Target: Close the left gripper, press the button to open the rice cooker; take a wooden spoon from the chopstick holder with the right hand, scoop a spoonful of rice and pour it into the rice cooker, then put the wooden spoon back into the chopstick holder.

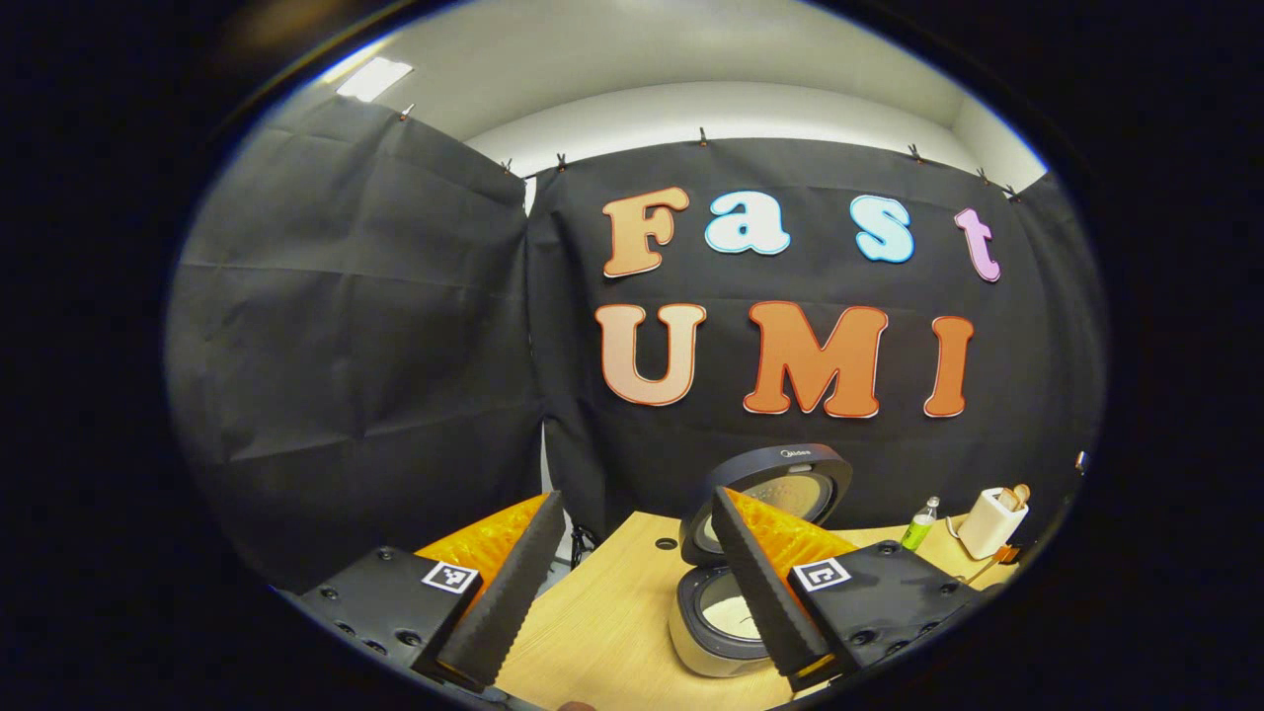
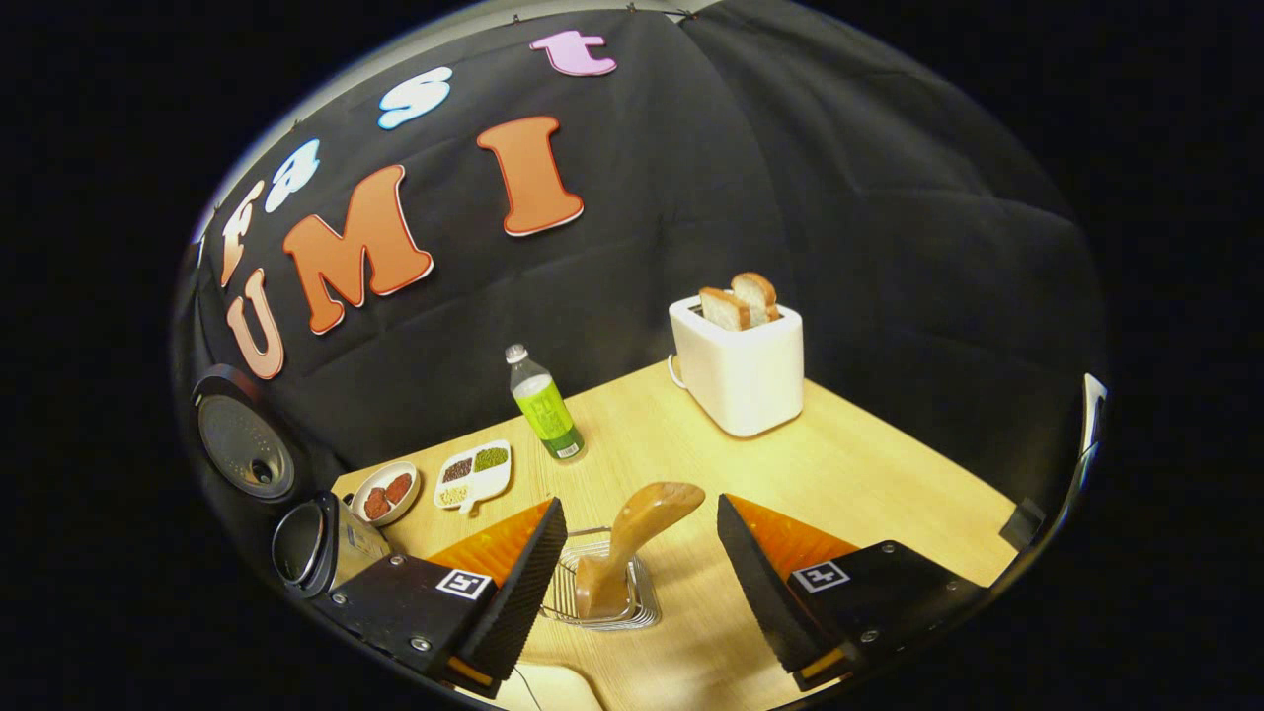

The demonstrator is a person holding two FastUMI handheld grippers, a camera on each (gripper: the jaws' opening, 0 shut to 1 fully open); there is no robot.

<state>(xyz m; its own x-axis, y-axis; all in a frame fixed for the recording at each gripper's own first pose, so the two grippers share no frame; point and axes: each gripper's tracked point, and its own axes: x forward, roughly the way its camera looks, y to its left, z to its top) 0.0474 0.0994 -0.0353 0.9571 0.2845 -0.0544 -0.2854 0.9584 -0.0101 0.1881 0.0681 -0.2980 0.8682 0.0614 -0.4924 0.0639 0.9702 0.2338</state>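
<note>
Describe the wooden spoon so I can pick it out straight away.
Start at the white toaster at the back of the wooden table, then come toward the right gripper. Between its open fingers sits a wire chopstick holder; the wooden spoon stands in it, the only smooth tan piece there.

We see a light wooden table (image 2: pixel 869 474). On it stand a white toaster (image 2: pixel 741 370) with two bread slices, a green-labelled bottle (image 2: pixel 543 405), a divided white dish (image 2: pixel 476 472) of grains, a small round bowl (image 2: pixel 385 492), a wire chopstick holder (image 2: pixel 602 592) with the wooden spoon (image 2: pixel 637 538), and the open rice cooker (image 1: pixel 726 602).
</note>
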